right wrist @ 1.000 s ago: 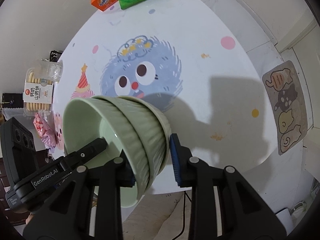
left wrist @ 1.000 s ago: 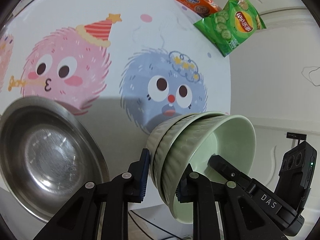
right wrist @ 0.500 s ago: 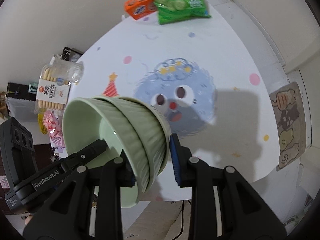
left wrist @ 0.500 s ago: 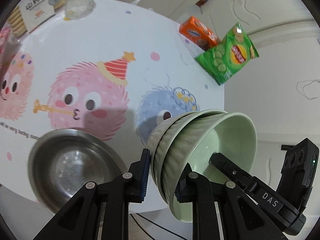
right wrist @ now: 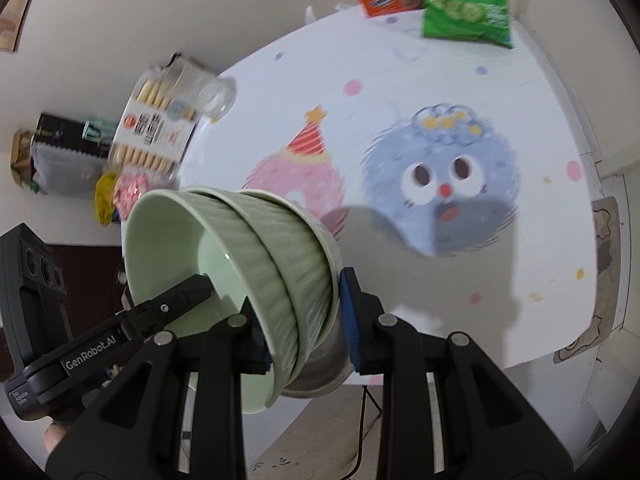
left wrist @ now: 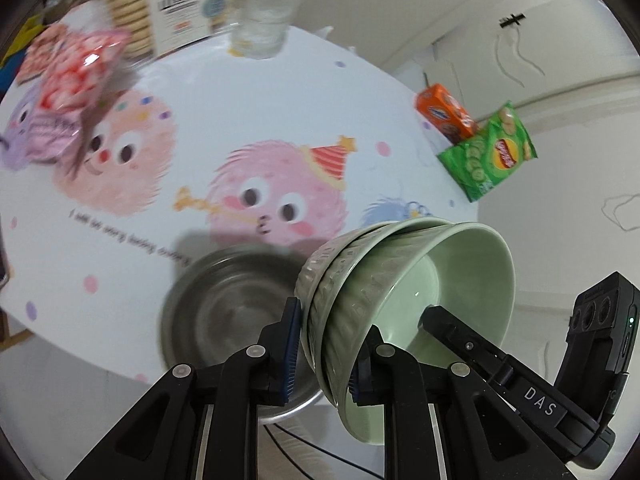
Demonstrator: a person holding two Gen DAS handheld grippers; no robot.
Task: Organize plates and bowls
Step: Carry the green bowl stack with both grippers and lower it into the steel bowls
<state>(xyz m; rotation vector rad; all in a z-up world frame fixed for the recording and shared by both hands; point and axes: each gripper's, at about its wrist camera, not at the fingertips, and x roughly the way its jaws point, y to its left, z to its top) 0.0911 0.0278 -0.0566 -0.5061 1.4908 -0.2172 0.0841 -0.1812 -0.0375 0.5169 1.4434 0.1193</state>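
Nested stack of ribbed pale-green ceramic bowls (left wrist: 400, 288) pinched at opposite rims by left gripper (left wrist: 326, 350) and right gripper (right wrist: 306, 320), aloft above round steel bowl (left wrist: 224, 312); uneven pull risks slipping

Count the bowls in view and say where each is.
3: two nested green bowls gripped between left gripper and right gripper; one steel bowl on the table. More could be nested unseen.

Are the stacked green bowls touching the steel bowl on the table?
Cannot tell. In the left wrist view the green bowls, held by both grippers, overlap the steel bowl; neither view shows contact or a gap plainly.
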